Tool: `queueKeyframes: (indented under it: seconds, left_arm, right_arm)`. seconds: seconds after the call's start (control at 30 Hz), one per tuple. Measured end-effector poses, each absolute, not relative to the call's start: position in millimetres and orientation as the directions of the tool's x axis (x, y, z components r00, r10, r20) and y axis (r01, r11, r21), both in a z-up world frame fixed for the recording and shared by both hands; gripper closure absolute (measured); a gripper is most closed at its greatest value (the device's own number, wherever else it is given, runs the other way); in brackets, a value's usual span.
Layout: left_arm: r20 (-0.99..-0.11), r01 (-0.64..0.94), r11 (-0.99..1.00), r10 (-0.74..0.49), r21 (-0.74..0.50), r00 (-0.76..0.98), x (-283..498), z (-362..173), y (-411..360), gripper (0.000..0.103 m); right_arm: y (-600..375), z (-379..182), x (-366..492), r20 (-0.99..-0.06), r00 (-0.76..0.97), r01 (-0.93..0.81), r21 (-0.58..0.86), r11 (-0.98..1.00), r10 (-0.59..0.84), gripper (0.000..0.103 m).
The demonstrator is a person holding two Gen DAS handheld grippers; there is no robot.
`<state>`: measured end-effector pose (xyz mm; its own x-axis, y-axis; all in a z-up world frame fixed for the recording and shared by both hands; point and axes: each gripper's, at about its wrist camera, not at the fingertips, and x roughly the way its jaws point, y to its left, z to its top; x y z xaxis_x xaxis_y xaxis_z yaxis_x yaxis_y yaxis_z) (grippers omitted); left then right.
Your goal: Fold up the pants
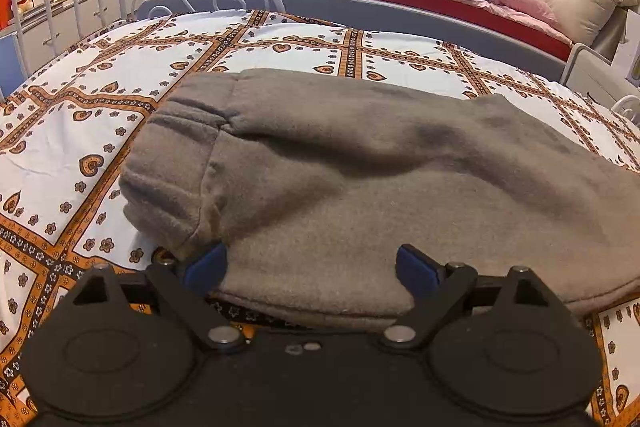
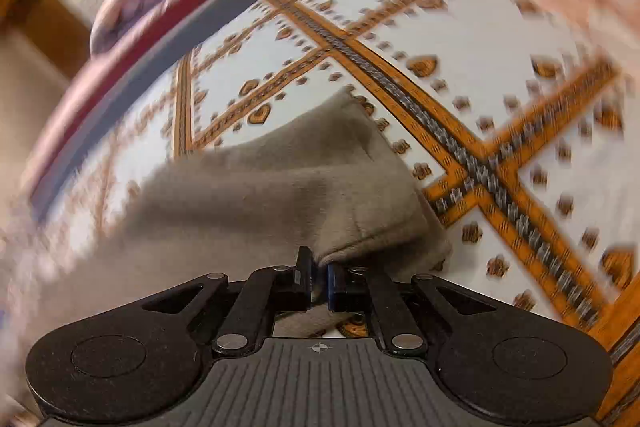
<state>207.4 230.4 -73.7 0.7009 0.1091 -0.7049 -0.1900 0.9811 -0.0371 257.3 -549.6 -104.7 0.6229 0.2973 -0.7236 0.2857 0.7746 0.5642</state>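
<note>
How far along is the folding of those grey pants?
The grey pants already lie doubled over on the patterned sheet, cuffs stacked together. In hand: the right tongs pinch a corner of the cloth, while the left tongs stand open at the near edge. At least another fold looks left.

Patterned bed with grey pants

White sheet with orange heart-and-flower bands covered it; the folded pants lay flat upon it.

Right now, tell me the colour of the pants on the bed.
Plain grey-brown fleece, no pattern. The pants show best in the left wrist view.
</note>
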Motion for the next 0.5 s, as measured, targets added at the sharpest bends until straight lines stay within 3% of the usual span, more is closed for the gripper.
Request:
queueKeyframes:
  seconds: [0.07,0.13,0.2,0.23,0.3,0.4,0.47,0.5]
  left_arm:
    - [-0.706,-0.191,0.981,0.109,-0.037,0.700,207,-74,230,0.018]
    - [-0.706,-0.189,0.981,0.109,-0.036,0.700,207,-74,230,0.018]
    - [-0.705,-0.184,0.982,0.105,-0.036,0.701,207,-74,231,0.018]
    - [-0.705,-0.182,0.983,0.104,-0.037,0.702,207,-74,231,0.018]
    - [-0.704,-0.178,0.983,0.100,-0.038,0.703,206,-74,231,0.018]
    - [-0.704,-0.171,0.985,0.095,-0.038,0.704,205,-75,232,0.018]
    - [-0.703,-0.165,0.985,0.088,-0.043,0.706,204,-74,233,0.018]
    - [-0.702,-0.164,0.985,0.085,-0.046,0.707,203,-74,233,0.018]
  right_arm:
    - [-557,-104,255,-0.697,0.652,0.307,0.602,0.737,0.297,0.073]
    - [-563,-105,254,-0.686,0.665,0.332,0.626,0.705,0.296,0.070]
    - [-565,-101,257,-0.683,0.677,0.332,0.616,0.714,0.274,0.079]
    - [-564,-94,260,-0.676,0.689,0.309,0.599,0.739,0.260,0.095]
    - [-559,-65,257,-0.606,0.761,0.232,0.590,0.773,0.234,0.097]
    - [-550,-16,232,-0.359,0.907,0.030,0.577,0.816,0.220,0.097]
    - [-549,-12,224,-0.324,0.922,0.006,0.564,0.826,0.214,0.097]
    - [-553,-22,228,-0.399,0.891,0.053,0.563,0.825,0.215,0.097]
